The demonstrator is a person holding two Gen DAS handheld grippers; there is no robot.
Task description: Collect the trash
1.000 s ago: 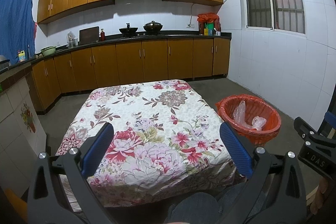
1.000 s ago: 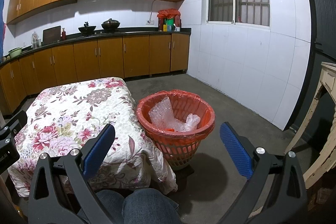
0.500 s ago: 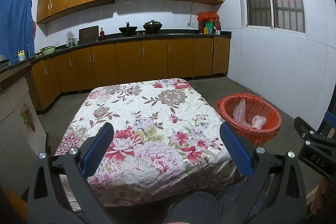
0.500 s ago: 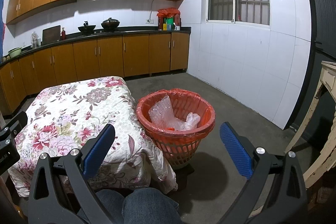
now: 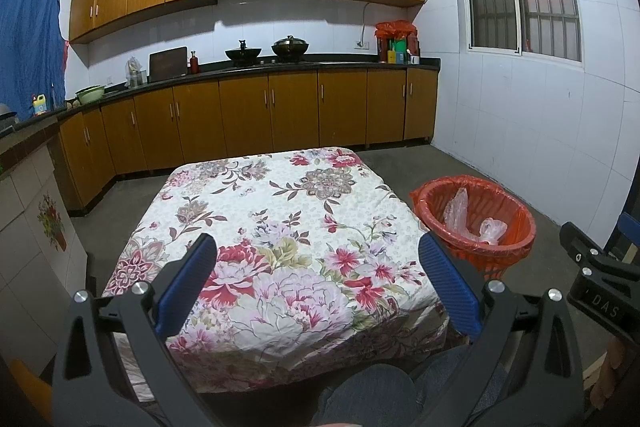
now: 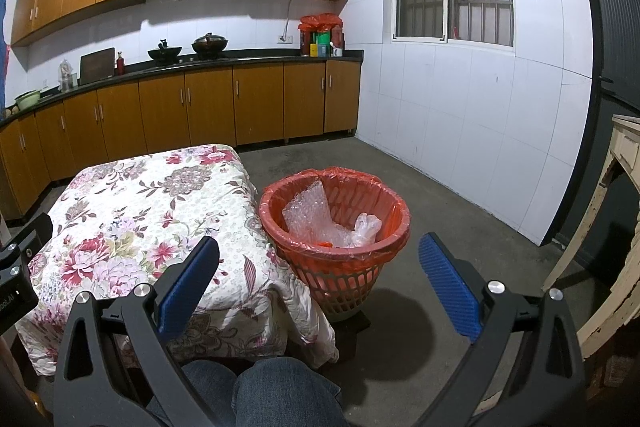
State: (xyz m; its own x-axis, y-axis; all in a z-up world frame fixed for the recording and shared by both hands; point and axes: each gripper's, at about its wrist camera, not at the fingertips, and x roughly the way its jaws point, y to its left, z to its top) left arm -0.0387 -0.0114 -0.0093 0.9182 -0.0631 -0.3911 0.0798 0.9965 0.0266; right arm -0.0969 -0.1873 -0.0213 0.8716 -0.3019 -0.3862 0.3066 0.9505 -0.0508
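Observation:
An orange basket [image 6: 334, 255] lined with an orange bag stands on the floor right of the table; it also shows as the basket [image 5: 476, 223] in the left wrist view. Inside lie bubble wrap [image 6: 308, 215] and a crumpled clear plastic bag [image 6: 366, 227]. The table with a floral cloth [image 5: 276, 239] carries no loose items that I can see. My left gripper [image 5: 318, 263] hangs open over the table's near edge, holding nothing. My right gripper [image 6: 320, 263] is open too, in front of the basket, a little above it.
Wooden kitchen cabinets [image 5: 248, 115] with pots line the far wall. A white tiled wall [image 6: 460, 115] closes the right side. A worn cream furniture leg [image 6: 600, 235] stands at far right. The person's jeans-clad knees [image 6: 256, 391] sit below both grippers. Grey floor lies beyond the basket.
Both views have shifted very slightly, with the table and basket sitting a touch lower or farther. Both grippers have stayed open and empty.

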